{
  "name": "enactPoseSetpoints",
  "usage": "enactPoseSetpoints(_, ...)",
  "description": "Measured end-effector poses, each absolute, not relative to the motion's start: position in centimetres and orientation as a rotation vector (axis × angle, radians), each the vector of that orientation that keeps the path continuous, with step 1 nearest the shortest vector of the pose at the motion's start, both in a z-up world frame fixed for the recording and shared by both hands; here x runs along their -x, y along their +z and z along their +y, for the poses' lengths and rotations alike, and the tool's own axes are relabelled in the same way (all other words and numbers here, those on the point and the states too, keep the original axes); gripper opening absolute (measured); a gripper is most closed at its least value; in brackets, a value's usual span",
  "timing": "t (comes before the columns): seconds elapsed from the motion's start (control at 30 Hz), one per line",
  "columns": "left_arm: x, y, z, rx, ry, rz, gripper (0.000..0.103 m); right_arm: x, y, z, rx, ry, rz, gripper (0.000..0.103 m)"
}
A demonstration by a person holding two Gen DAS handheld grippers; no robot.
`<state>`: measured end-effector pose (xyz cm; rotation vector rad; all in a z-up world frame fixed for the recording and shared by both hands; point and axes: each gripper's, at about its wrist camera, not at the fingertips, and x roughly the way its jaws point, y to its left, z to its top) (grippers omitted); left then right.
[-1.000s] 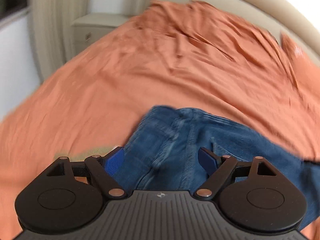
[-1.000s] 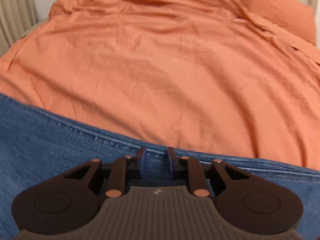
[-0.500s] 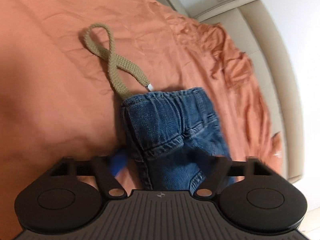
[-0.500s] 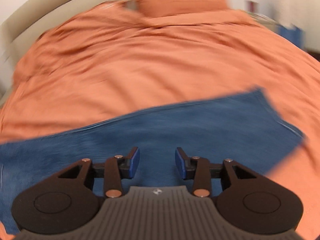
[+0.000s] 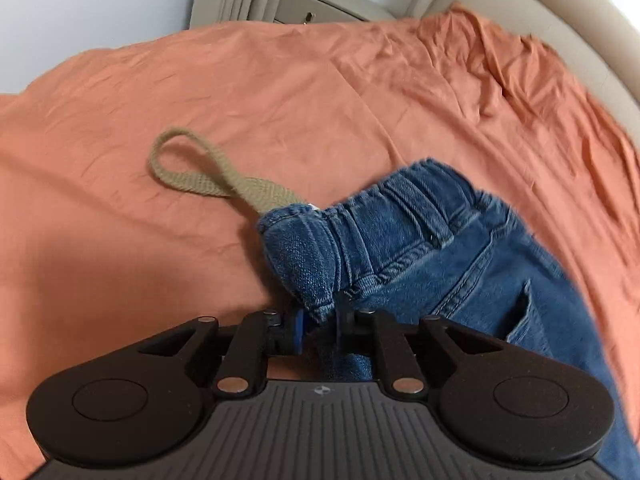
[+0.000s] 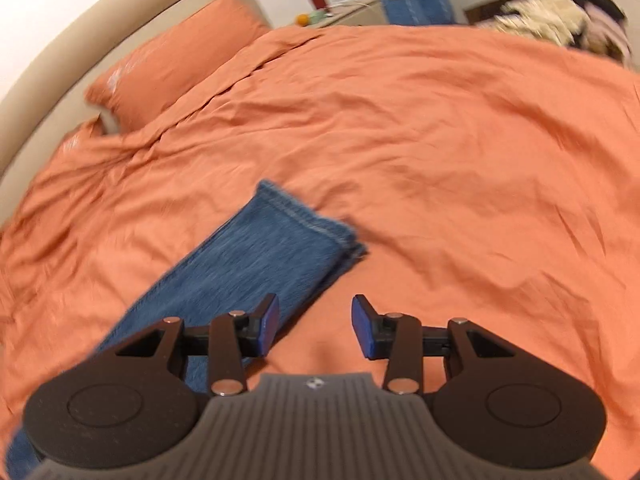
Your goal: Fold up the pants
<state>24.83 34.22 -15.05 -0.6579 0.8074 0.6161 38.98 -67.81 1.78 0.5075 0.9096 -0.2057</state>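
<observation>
Pants (image 5: 420, 256) lie on the orange bedspread (image 5: 200, 100), doubled leg over leg as far as I can judge, with the waistband at my left side and the stacked hems (image 6: 316, 224) out ahead of my right. My left gripper (image 5: 320, 324) is closed down on the corner of the waistband; denim fills the narrow gap between the blue pads. My right gripper (image 6: 314, 330) holds nothing. Its jaws stand wide, one pad over the leg edge, the other over bare bedspread.

Hazards from this position:

1. Shallow bite. The left pads hold only the corner fold. A sharp pull may strip the denim out of the grip, and the waist end would drop.
2. Unequal lift. With the right gripper empty, raising the left alone would drag the legs and skew the two layers, so the hems would no longer match.
3. Drawcord (image 5: 200, 176). The beige loop lies loose on the bedspread beyond the waistband. It may be trapped inside the fold or snag a pad.
4. Bedspread pickup. Closing the right jaws low at the leg edge may pinch orange fabric together with the denim.
</observation>
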Motion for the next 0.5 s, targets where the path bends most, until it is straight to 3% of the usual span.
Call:
enactPoseSetpoints(0.07,-25.6,-13.9,33.6,0.592,0.633,0.851,0.026,-38.8,1.3,-69.3,-0.574,-0.211,0.894,0.038)
enactPoseSetpoints(0.13,-25.6,-12.6,32.9,0.54,0.657,0.87,0.043,-38.8,0.6,-71.0,-0.651,-0.208,0.875,0.038)
enactPoseSetpoints(0.2,-25.2,-11.0,32.1,0.511,0.676,0.849,0.055,-39.1,-0.4,-72.5,-0.733,-0.205,0.856,0.039)
enactPoseSetpoints(0.5,-27.0,-4.9,25.2,0.423,0.577,0.755,0.057,-43.1,-8.4,-74.8,-1.071,-0.113,0.852,0.039)
